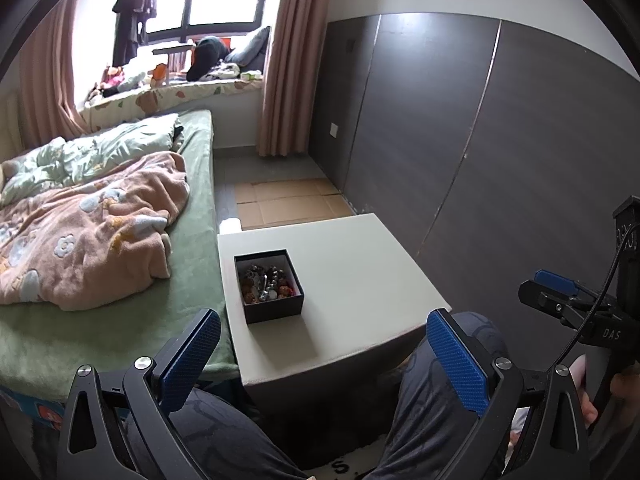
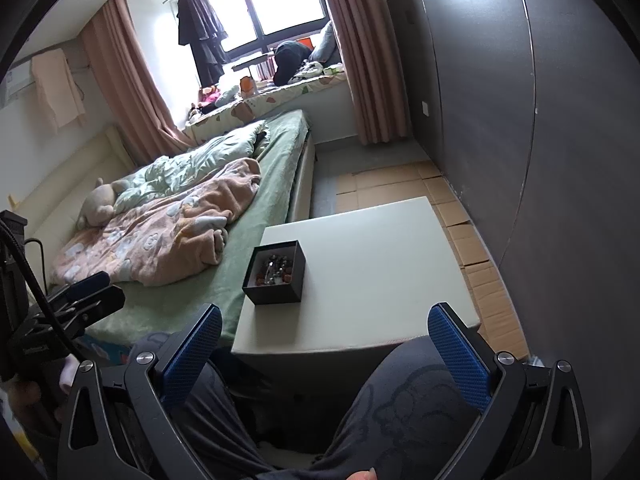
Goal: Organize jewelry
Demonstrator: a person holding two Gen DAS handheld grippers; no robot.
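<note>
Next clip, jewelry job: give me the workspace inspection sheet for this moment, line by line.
Surface: white table, set against the bed's edge.
Job's things: open black box on the table's bed side, jewelry heaped inside; no lid seen.
Clutter: nothing seen on the table besides the box.
Grippers: left tongs open, empty, held back over the person's lap; right tongs open, empty, likewise short of the table.
Cables: black cable running along the right tool; another on the left tool.
Surroundings: bed with pink blanket, flattened cardboard on the floor, dark wall panels, curtained window.
</note>
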